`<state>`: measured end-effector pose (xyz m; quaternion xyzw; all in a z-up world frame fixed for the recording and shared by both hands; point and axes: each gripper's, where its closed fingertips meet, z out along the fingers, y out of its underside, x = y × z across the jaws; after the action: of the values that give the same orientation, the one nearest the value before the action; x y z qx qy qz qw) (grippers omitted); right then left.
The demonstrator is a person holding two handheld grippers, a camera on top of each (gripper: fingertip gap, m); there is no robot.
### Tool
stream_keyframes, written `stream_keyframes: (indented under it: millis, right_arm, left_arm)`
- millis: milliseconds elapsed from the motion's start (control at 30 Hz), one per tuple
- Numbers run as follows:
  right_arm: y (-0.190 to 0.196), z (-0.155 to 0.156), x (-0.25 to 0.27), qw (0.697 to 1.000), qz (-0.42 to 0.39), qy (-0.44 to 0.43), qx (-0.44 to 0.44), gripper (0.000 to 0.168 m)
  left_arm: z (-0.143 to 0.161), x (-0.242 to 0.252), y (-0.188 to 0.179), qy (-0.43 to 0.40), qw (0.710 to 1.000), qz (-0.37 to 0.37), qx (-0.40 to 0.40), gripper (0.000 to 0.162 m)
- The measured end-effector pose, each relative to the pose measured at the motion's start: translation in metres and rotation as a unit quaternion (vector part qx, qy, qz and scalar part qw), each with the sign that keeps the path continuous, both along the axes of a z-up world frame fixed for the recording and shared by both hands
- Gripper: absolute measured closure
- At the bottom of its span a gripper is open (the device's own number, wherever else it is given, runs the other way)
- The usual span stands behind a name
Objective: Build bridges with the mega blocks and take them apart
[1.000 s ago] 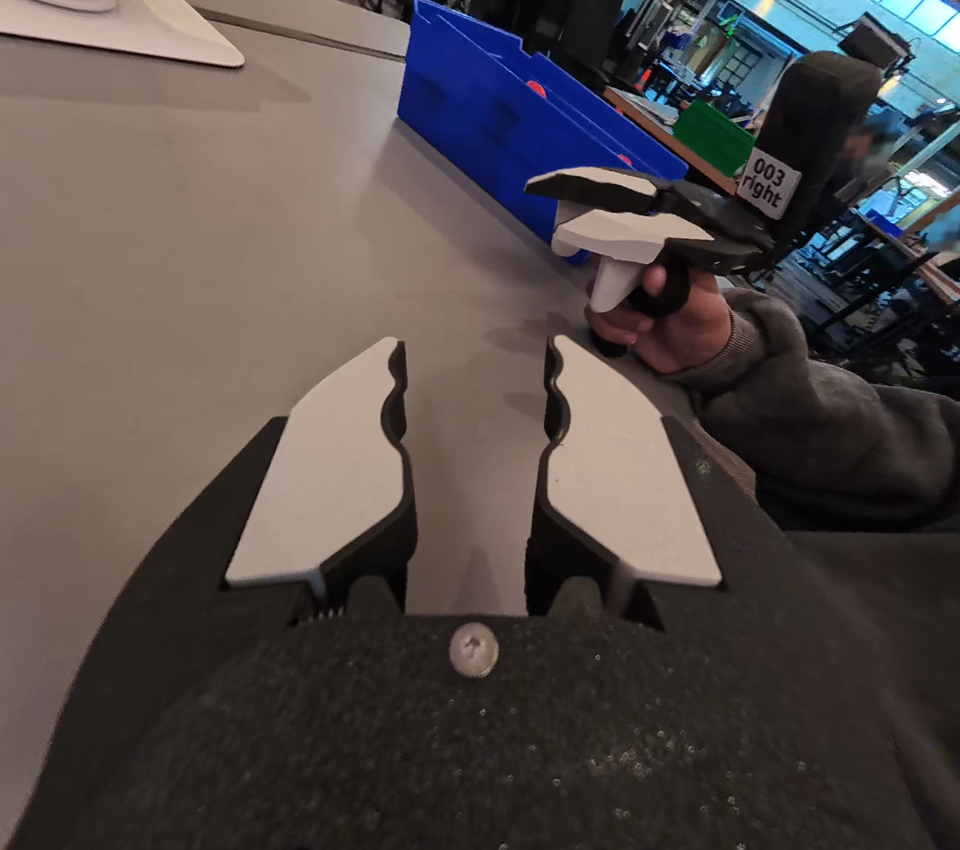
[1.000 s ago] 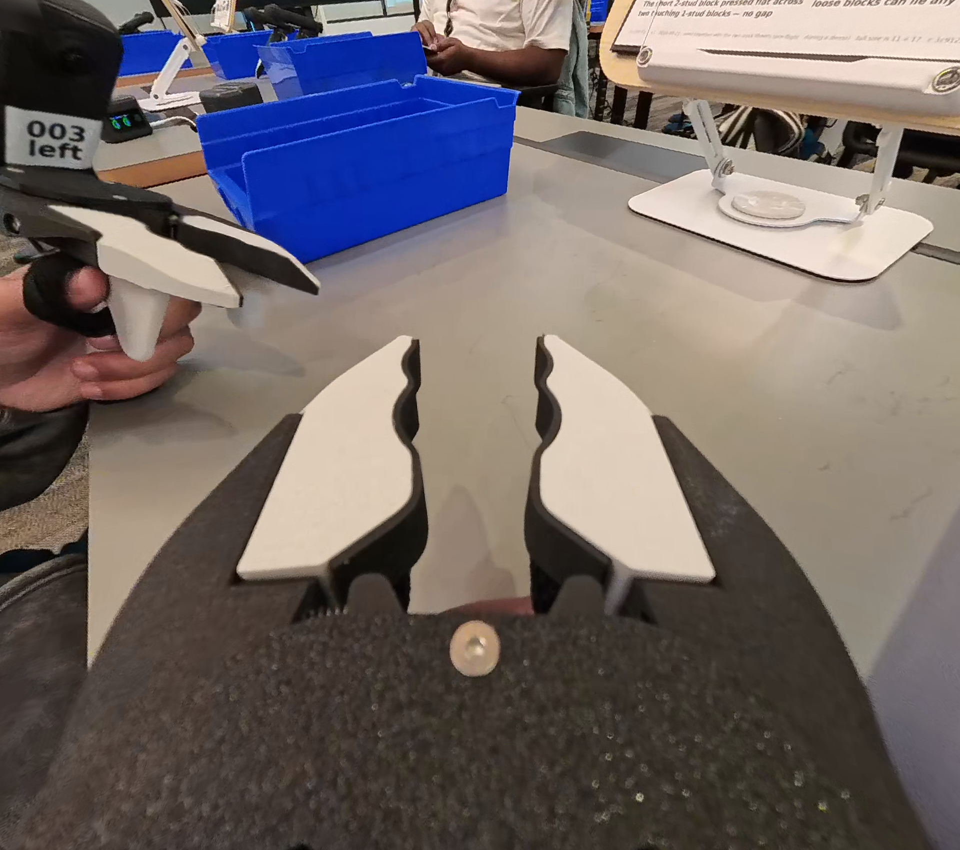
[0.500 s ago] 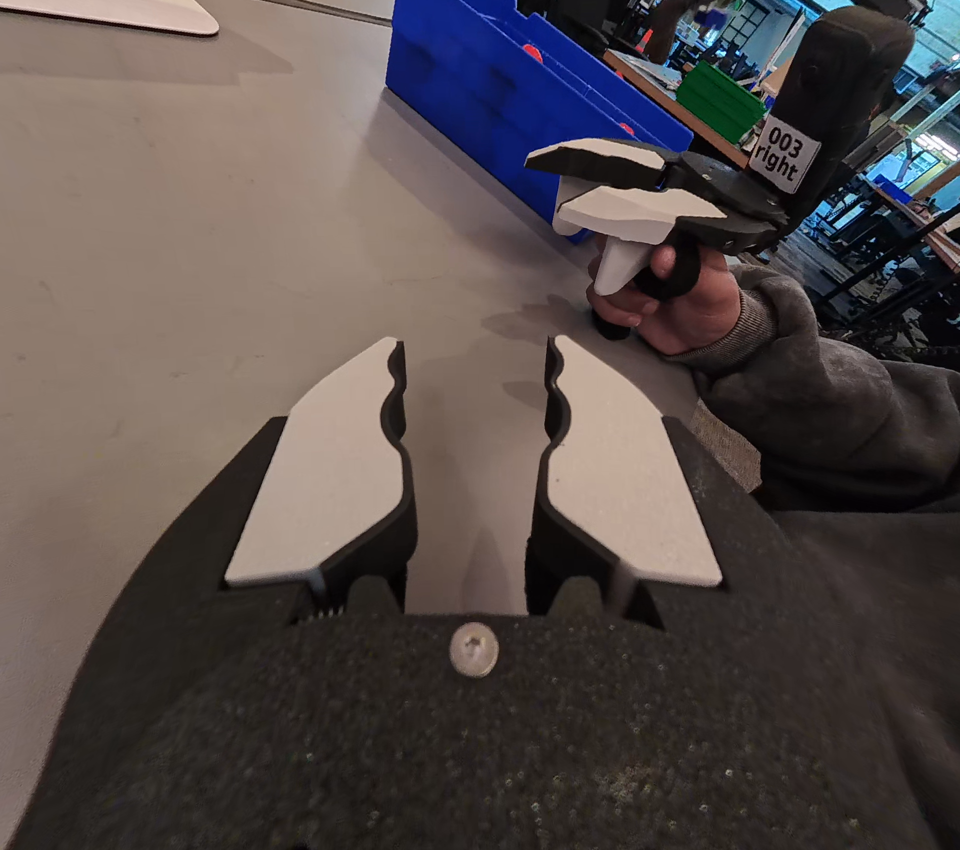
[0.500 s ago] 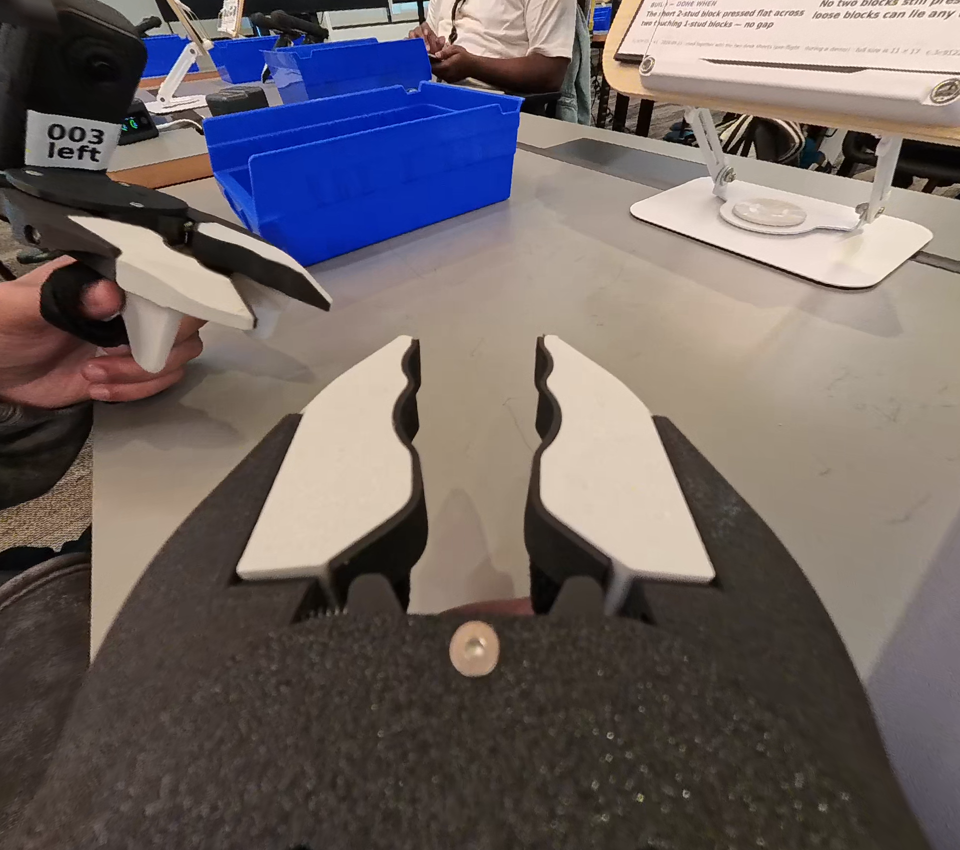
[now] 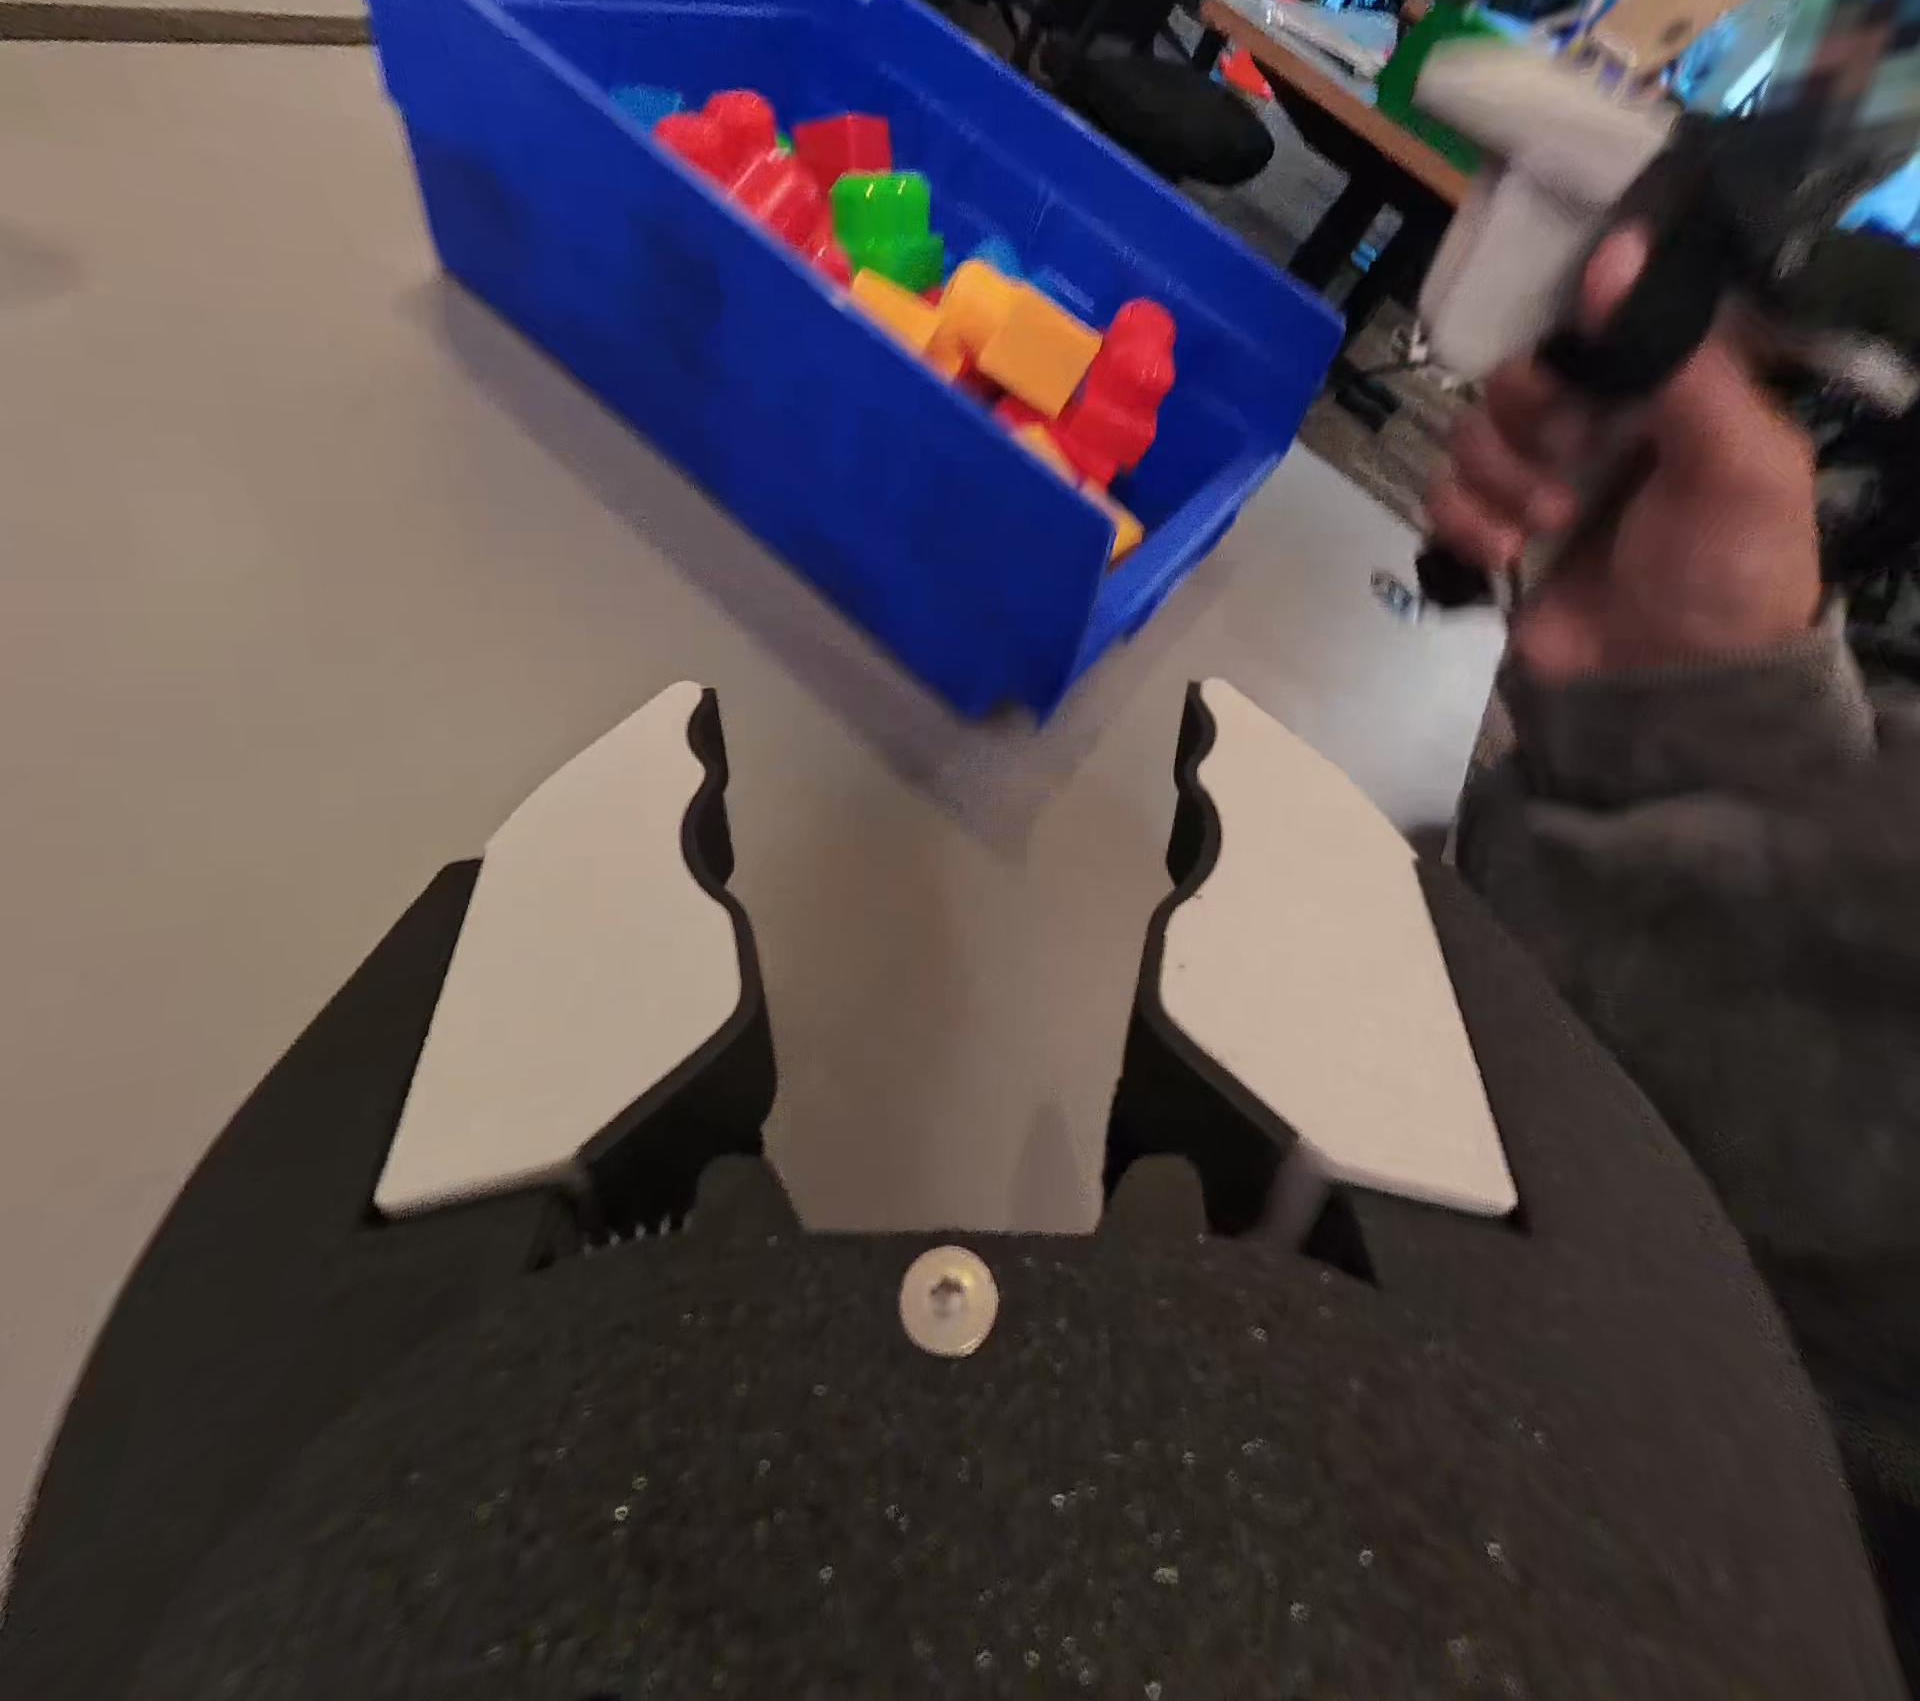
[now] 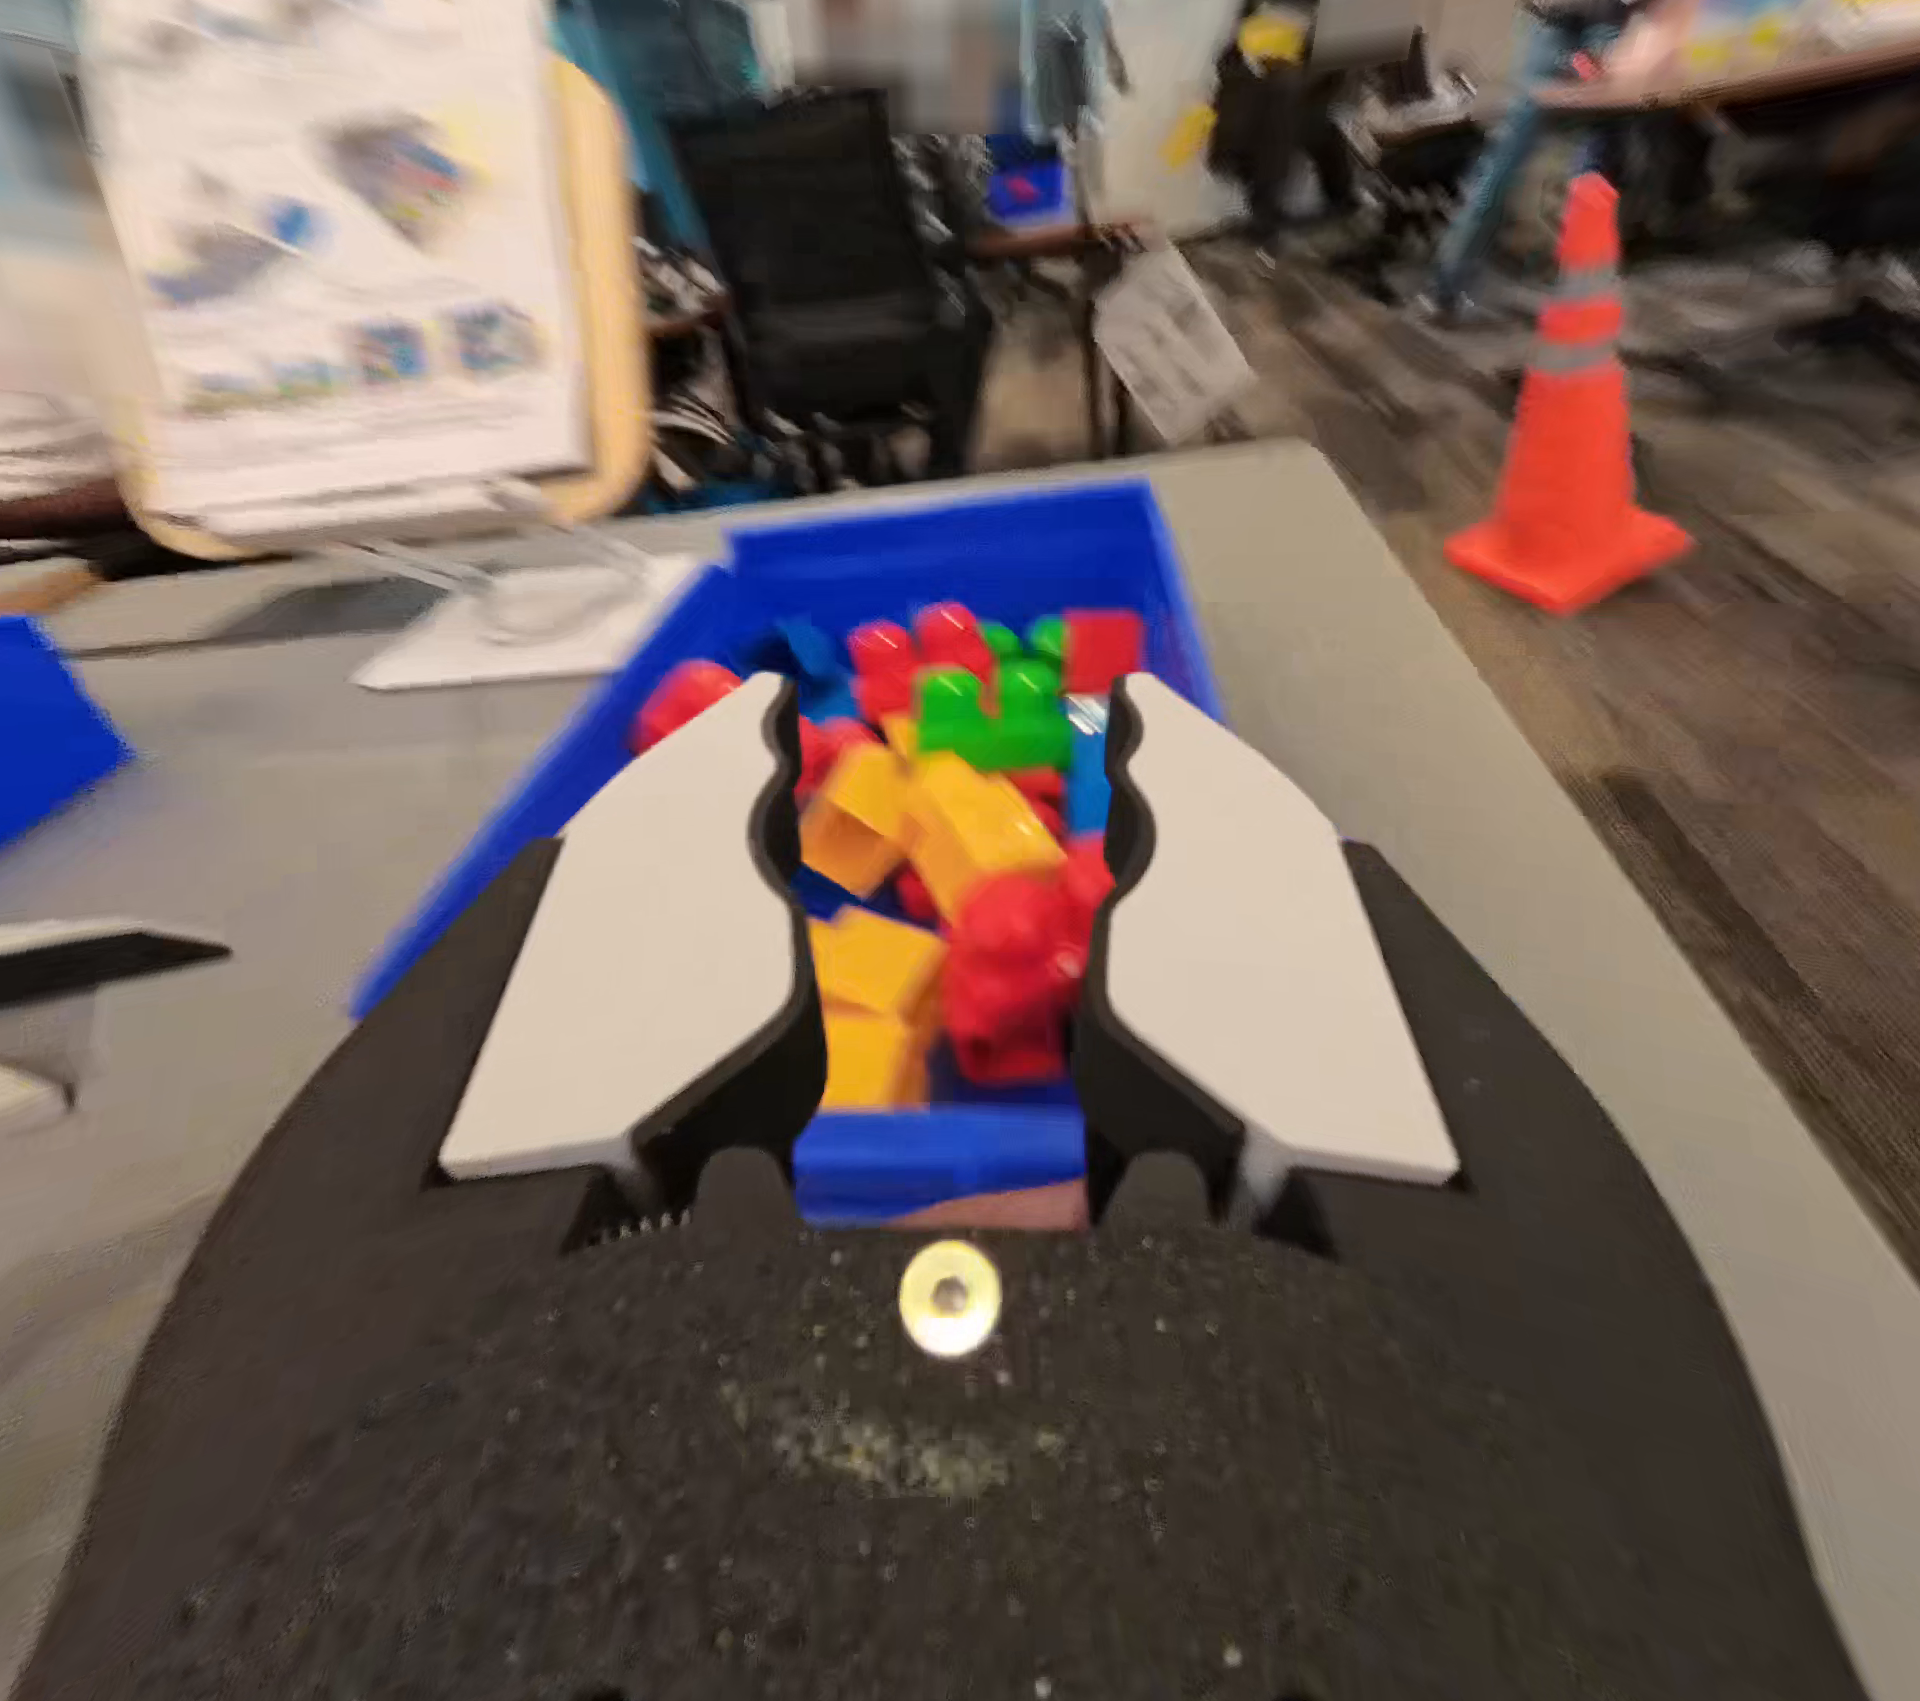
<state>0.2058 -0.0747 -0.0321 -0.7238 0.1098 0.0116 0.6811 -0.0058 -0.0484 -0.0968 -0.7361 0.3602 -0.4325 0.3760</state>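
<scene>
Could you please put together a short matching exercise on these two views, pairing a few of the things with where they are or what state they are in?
Things:
1. mega blocks
2. blue bin
3. orange cone
4. right gripper

Places or states:
A. standing on the floor beyond the table
B. open and empty, over the bin
C. piled loose inside the bin
D. resting on the grey table

Pairs: 1-C, 2-D, 3-A, 4-B

Both grippers have lifted and swung: the right gripper now hangs over the blue bin of blocks, toward twelve o'clock; the left gripper's jaws have spread wider.
</scene>
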Motion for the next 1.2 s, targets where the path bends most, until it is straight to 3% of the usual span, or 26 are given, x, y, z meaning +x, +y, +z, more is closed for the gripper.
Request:
stream_keyframes:
  millis: [100,200,400,467,567,633,667,900,1200]
  right_arm:
    - [-0.020,-0.046,0.035,0.997,-0.052,-0.002,-0.060,0.109]
    - [-0.018,-0.062,0.045,0.996,-0.049,0.021,-0.076,0.109]
    - [0.012,-0.083,0.032,0.993,-0.009,0.064,-0.100,0.112]
    - [0.021,-0.089,0.025,0.991,-0.010,0.081,-0.106,0.120]
    - [0.029,-0.092,0.020,0.990,-0.038,0.082,-0.109,0.135]
    - [0.026,-0.090,0.020,0.988,-0.074,0.072,-0.117,0.161]
    - [0.024,-0.090,0.016,0.987,-0.083,0.062,-0.124,0.164]
    - [0.013,-0.061,-0.049,0.989,-0.124,0.033,-0.077,0.165]
    - [0.043,-0.047,-0.202,0.997,-0.016,0.044,-0.065,0.164]
  left_arm:
    - [-0.008,0.059,0.010,0.001,0.999,0.029,-0.029,0.078]
    - [-0.019,0.090,0.021,0.003,0.997,0.070,-0.040,0.087]
    - [-0.028,0.091,0.043,0.077,0.990,0.119,-0.005,0.116]
    - [-0.028,0.083,0.050,0.109,0.984,0.139,0.019,0.127]
    - [-0.027,0.068,0.063,0.153,0.969,0.181,0.066,0.145]
    - [-0.026,0.057,0.069,0.159,0.962,0.208,0.082,0.152]
    - [-0.024,0.050,0.071,0.157,0.958,0.221,0.094,0.155]
    - [-0.010,-0.009,0.073,0.130,0.955,0.243,0.109,0.160]
    - [0.016,-0.171,0.069,0.158,0.925,0.315,0.142,0.159]
